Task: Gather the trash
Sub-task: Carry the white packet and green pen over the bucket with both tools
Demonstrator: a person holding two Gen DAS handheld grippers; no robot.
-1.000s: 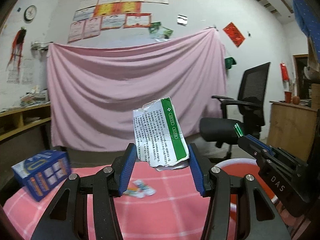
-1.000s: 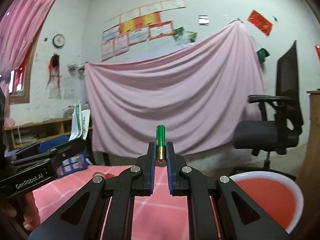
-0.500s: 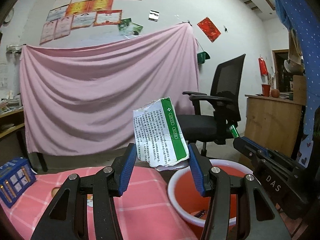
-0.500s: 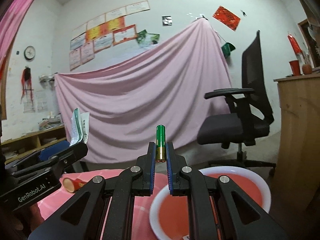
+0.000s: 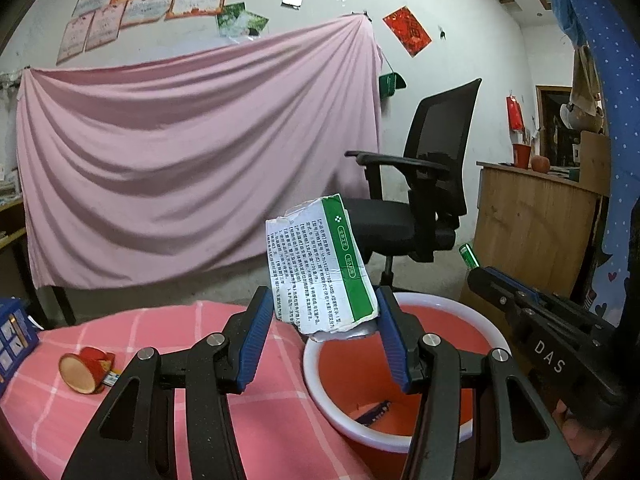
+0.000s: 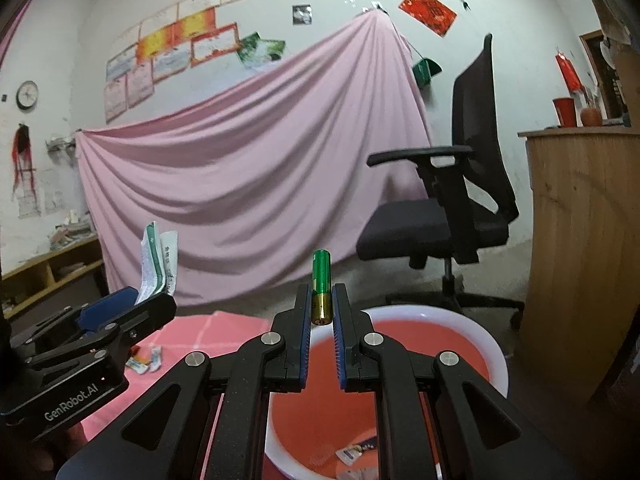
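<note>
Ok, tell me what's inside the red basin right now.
In the red basin, the right wrist view shows small scraps of packaging on the bottom; the left wrist view shows a dark wrapper. The gripper fingers cover much of the floor, so more may lie unseen.

Light: dim, even, indoor; source unseen.
Shadows: soft.
Edges: strong fisheye bending, black corners.
Focus: mostly sharp, slight blur on sheet (image 6: 256, 168).

Occlusions, cut-offs, unreadable bits

Red plastic basin with white rim (image 5: 320, 390): near side behind gripper arms. Blue printed cardboard box (image 5: 12, 340) clipped at left edge. Print on torn green-and-white paper carton (image 5: 320, 268) illegible; scraps in basin unidentifiable.
</note>
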